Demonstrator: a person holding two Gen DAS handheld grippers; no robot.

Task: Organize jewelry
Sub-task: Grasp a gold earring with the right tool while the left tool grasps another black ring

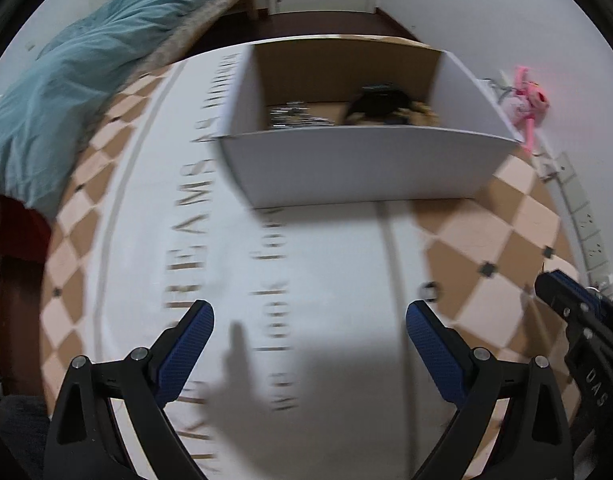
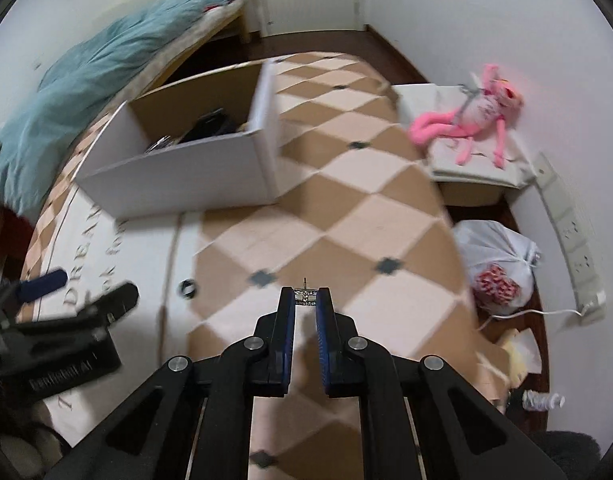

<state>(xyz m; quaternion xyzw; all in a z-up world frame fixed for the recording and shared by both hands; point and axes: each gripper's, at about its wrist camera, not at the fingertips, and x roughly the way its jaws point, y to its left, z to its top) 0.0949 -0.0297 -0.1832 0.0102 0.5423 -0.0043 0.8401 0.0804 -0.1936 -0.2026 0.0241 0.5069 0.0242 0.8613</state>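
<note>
A white cardboard box (image 1: 366, 168) stands open on the table, with dark and silvery jewelry pieces (image 1: 380, 104) inside; it also shows in the right wrist view (image 2: 186, 176). My left gripper (image 1: 309, 322) is open and empty, low over the tablecloth in front of the box. My right gripper (image 2: 305, 298) is shut on a small sparkly earring (image 2: 305, 297) with a thin post, held above the checkered cloth to the right of the box. A small dark ring (image 2: 187, 288) lies on the cloth between the grippers; it also shows in the left wrist view (image 1: 429, 291).
The round table has a checkered cloth (image 2: 346, 208) with printed lettering. A bed with a teal blanket (image 1: 86, 80) lies at the left. A pink plush toy (image 2: 466, 120) sits on a white stand; a white bag (image 2: 498, 264) and a power strip (image 2: 566, 236) are at the right.
</note>
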